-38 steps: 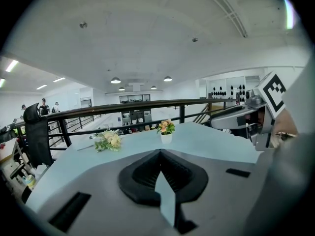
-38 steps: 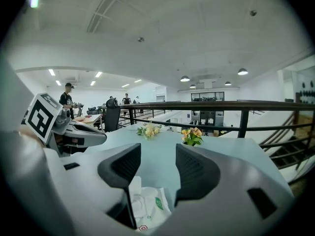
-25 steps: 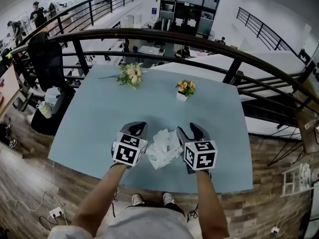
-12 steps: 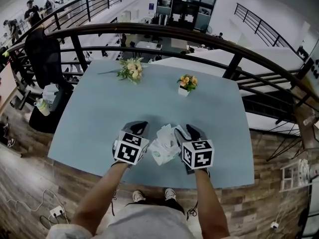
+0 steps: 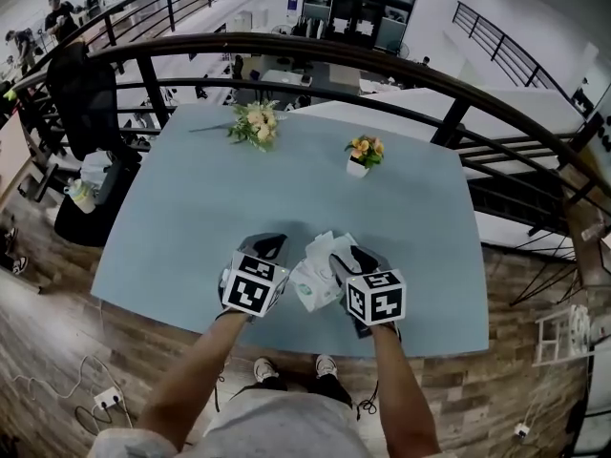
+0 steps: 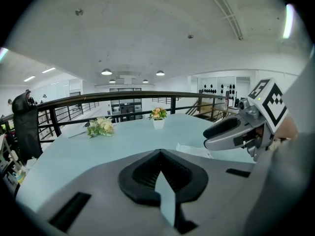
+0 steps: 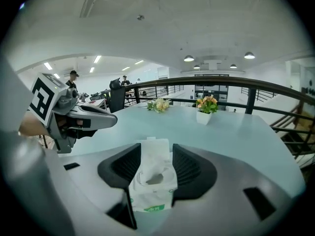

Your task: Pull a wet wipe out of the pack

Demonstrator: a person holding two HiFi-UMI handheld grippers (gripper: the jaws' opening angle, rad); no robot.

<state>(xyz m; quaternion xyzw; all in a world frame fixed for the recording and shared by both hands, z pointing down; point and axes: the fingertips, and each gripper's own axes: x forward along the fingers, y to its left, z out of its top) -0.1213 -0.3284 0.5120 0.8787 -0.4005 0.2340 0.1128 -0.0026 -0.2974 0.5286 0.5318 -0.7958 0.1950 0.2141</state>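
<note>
Your right gripper (image 7: 156,151) has the wet wipe pack (image 7: 150,183) pinched in its jaws, opening showing. Your left gripper (image 6: 160,156), jaws closed and empty, sits just left of it.

Ahead of my left gripper (image 5: 269,246) the table (image 5: 181,227) lies bare out to the bouquet (image 5: 256,122) and the small flower pot (image 5: 359,156) near the far edge, with the railing (image 5: 286,51) arching beyond them. Leftward is open too. Rightward I am blocked at once: the pack (image 5: 313,280), clamped in my right gripper (image 5: 346,256), fills the gap between us. Past that gripper the tabletop is clear.
</note>
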